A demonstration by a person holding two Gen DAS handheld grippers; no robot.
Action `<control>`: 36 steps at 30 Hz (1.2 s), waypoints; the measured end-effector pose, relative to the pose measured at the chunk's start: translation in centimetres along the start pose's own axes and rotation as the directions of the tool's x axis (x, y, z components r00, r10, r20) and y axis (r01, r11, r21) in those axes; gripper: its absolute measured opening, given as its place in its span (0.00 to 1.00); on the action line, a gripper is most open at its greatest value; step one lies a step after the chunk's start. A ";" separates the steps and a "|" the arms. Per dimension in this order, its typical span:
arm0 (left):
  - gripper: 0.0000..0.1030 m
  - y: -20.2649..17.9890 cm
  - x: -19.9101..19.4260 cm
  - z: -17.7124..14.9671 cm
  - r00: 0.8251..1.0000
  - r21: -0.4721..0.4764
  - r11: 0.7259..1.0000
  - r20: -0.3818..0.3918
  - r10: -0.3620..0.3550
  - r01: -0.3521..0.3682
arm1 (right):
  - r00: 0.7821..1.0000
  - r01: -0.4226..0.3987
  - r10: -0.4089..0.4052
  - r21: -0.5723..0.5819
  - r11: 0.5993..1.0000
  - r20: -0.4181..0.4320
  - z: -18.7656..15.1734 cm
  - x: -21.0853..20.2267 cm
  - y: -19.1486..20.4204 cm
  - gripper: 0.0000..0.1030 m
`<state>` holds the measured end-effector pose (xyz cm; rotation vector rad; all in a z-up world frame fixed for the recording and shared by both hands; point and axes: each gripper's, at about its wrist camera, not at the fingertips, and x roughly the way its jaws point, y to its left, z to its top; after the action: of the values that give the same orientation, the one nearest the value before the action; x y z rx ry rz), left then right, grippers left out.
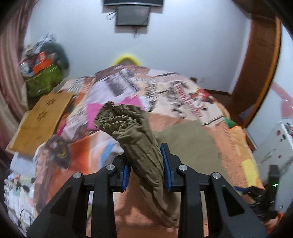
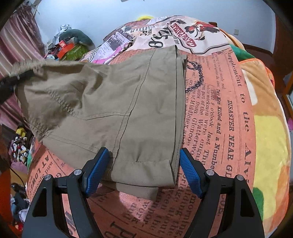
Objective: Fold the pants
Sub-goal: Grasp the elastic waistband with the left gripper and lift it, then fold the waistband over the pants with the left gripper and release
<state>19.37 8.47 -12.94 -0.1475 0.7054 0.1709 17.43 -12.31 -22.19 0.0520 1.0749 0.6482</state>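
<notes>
Pants: khaki trousers (image 2: pixel 113 102), partly lying on the bed, the leg ends towards the right gripper, the gathered elastic waistband (image 1: pixel 117 117) lifted off the bedding.
Left gripper: the left gripper (image 1: pixel 146 164) is clenched on a bunched roll of the khaki cloth just below the waistband; the blue pads (image 1: pixel 165 164) press the fabric on both sides, and the ruffled band stands up beyond the fingertips. Loose cloth hangs down beneath the jaws.
Right gripper: the right gripper (image 2: pixel 144 170) sits at the hem end with its jaws spread wide; the blue pads (image 2: pixel 96 172) flank the folded leg cuffs. The left pad seems to touch the cloth edge, the right one stands just beside it, and nothing is pinched.
Cuffs: two leg ends (image 2: pixel 146 175) stacked one over the other, the lower one peeking out nearer the camera.
Bed: a newsprint-patterned orange quilt (image 2: pixel 219 113) covers it; a plush yellow-and-orange blanket (image 2: pixel 269 139) lies along the right edge.
Beside the bed: a brown cardboard sheet (image 1: pixel 42 120) at the left edge, and a green bag (image 1: pixel 44 80) heaped with clutter near the curtain.
Wall: a dark screen (image 1: pixel 132 16) is mounted high on the far wall.
</notes>
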 end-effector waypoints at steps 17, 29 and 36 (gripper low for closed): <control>0.27 -11.3 2.7 0.3 0.966 0.145 0.958 -0.108 -0.234 0.248 | 0.998 -0.029 0.026 0.053 0.998 0.050 -0.2 -2.1 -1.3 0.73; 0.27 -14.8 5.1 -2.5 0.940 0.187 0.936 -0.228 -0.254 0.299 | 0.999 0.042 -0.045 0.103 0.994 0.021 -2.0 -2.0 -4.3 0.73; 0.27 -16.2 6.7 -5.2 0.912 0.207 0.923 -0.327 -0.248 0.325 | 0.999 0.037 -0.040 0.104 0.994 0.019 -1.9 -1.9 -4.4 0.73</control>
<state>24.44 -7.61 -20.05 -0.0263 0.9877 -0.2343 17.30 -17.36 -23.07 0.1277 1.0864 0.5556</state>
